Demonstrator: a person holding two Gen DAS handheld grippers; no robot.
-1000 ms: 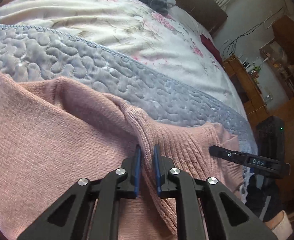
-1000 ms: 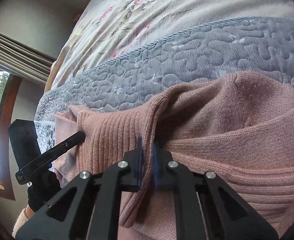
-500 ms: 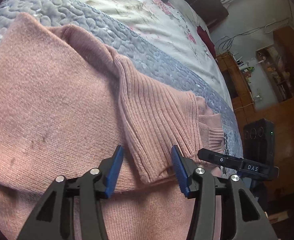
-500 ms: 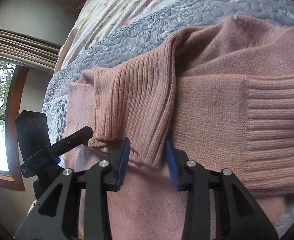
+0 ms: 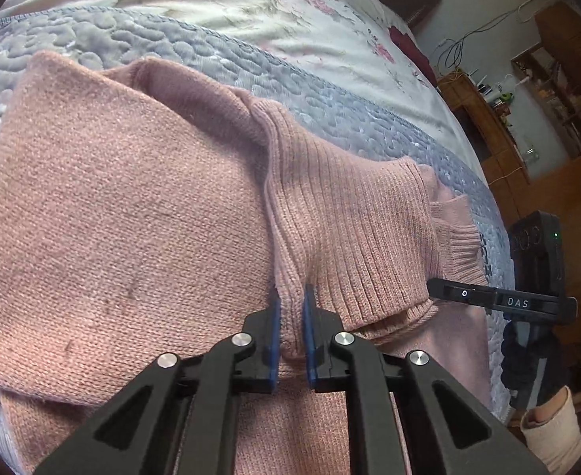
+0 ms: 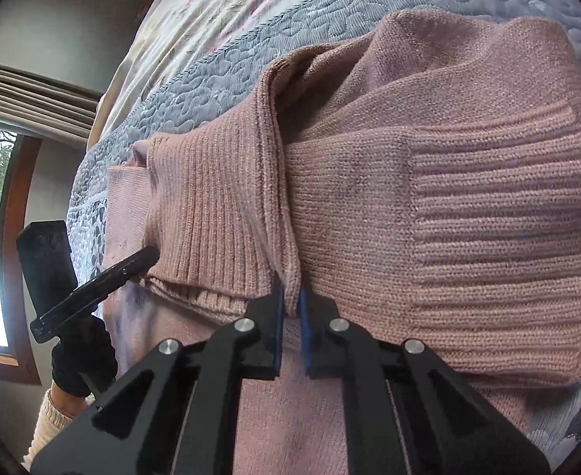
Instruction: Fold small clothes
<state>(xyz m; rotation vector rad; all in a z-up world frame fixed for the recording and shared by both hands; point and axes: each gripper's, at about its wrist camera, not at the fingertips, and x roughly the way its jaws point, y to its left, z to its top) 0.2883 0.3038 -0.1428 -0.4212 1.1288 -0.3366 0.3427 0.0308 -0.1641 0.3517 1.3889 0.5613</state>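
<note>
**Both grippers take the ribbed edge again**

Half a second ago the fingers of both grippers stood wide apart around the knit; now they are clenched on it. The left gripper [image 5: 289, 318] pinches the near end of the ribbed band of the pink knitted sweater [image 5: 124, 213], and the right gripper [image 6: 290, 308] pinches a ribbed edge of the same sweater [image 6: 449, 213]. The garment lies partly folded on the grey quilted bedspread [image 5: 164, 43], near the foot edge of the bed, with one ribbed sleeve cuff [image 6: 500, 221] laid across it. I judge that a new fold is prepared: both corners are secured for lifting together.
</note>
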